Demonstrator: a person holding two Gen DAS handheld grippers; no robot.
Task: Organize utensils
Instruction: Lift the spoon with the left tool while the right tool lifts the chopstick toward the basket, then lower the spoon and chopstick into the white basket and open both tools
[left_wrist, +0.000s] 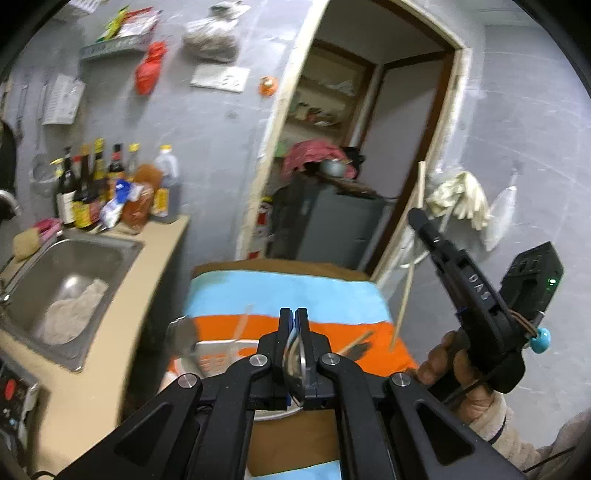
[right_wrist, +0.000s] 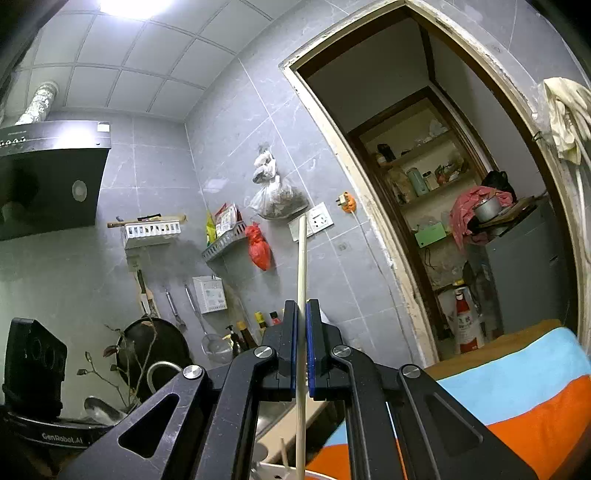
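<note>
My left gripper (left_wrist: 293, 314) is shut on a metal spoon (left_wrist: 295, 363), whose bowl shows between the fingers, above a white basket (left_wrist: 216, 360) holding utensils on the striped cloth. My right gripper (right_wrist: 301, 308) is shut on a pale wooden chopstick (right_wrist: 301, 266) that stands nearly upright. In the left wrist view the right gripper (left_wrist: 419, 218) is raised at the right with the chopstick (left_wrist: 406, 288) hanging below it. A dark-tipped utensil (left_wrist: 356, 347) lies on the cloth.
A blue and orange cloth (left_wrist: 288, 291) covers the table. A steel sink (left_wrist: 70, 280) with a rag and sauce bottles (left_wrist: 92, 184) stand at the left. An open doorway (left_wrist: 351, 147) lies ahead. A range hood (right_wrist: 51, 184) and wall racks (right_wrist: 151, 229) show in the right view.
</note>
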